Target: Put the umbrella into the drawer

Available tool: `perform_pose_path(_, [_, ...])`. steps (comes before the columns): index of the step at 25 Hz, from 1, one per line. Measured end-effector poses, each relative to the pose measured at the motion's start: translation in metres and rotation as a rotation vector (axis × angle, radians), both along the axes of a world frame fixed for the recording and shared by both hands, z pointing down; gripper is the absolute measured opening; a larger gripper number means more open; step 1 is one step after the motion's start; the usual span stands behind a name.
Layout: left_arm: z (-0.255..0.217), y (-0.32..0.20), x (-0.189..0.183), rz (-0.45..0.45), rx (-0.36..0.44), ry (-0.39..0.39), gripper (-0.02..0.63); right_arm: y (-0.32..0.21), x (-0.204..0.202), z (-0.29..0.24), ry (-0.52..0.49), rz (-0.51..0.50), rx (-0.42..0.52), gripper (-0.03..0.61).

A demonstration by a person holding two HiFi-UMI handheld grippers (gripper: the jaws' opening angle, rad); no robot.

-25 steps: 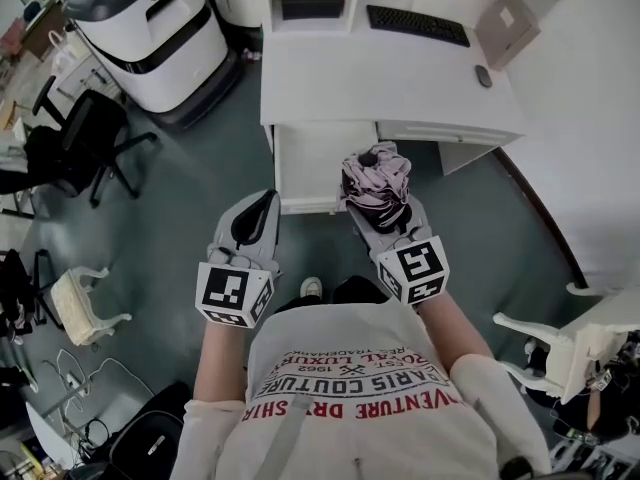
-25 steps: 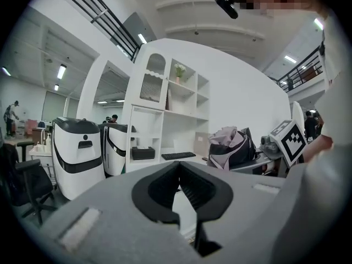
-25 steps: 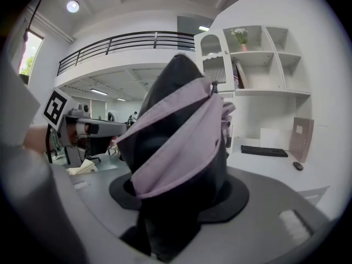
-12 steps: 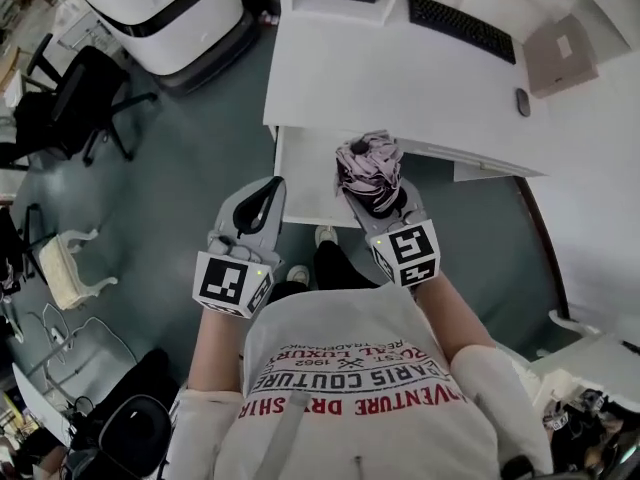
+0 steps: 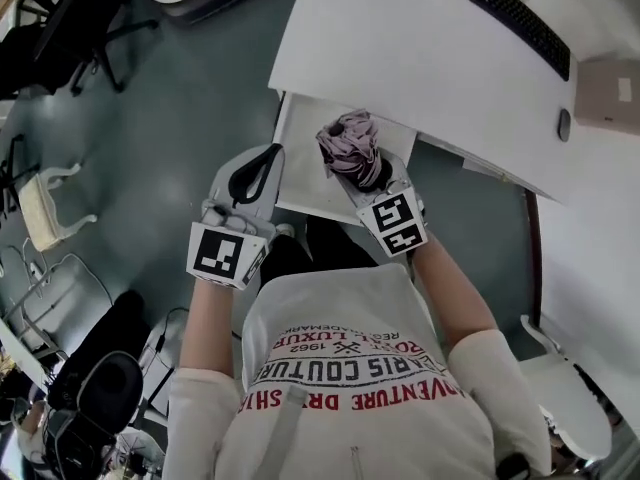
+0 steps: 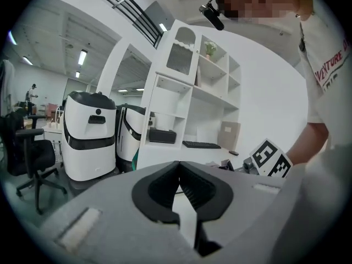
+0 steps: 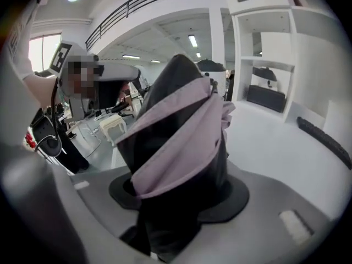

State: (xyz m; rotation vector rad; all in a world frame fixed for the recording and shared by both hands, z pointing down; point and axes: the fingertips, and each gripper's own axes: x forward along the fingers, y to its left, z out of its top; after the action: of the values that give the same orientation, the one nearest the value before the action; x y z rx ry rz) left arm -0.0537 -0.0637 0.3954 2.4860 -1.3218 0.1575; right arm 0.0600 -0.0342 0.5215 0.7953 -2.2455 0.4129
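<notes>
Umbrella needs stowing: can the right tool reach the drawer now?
Probably yes: the drawer stands open, and the right tool, gripping the umbrella, hangs over it with nothing between.

The umbrella (image 5: 350, 140) has its lower end buried between the right tongs (image 5: 362, 173), so its handle cannot be seen; beyond those tongs it covers part of the drawer (image 5: 298, 153); further beyond, the keyboard (image 5: 520, 23) on the worktop (image 5: 400, 58) is cut by the top edge; whether the drawer holds anything cannot be told.
</notes>
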Motion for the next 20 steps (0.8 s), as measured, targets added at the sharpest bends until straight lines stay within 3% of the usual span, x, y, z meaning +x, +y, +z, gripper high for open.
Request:
perform_pose_path(12, [0.075,-0.008,-0.008,-0.072,-0.082,0.014,0.006,0.002,-0.015,0.150,0.116,-0.123,-0.249,0.229])
perform_pose_path(20, [0.096,-0.005,-0.007,-0.088,-0.097,0.003,0.006,0.015,-0.015,0.210,0.148,-0.159,-0.362,0.233])
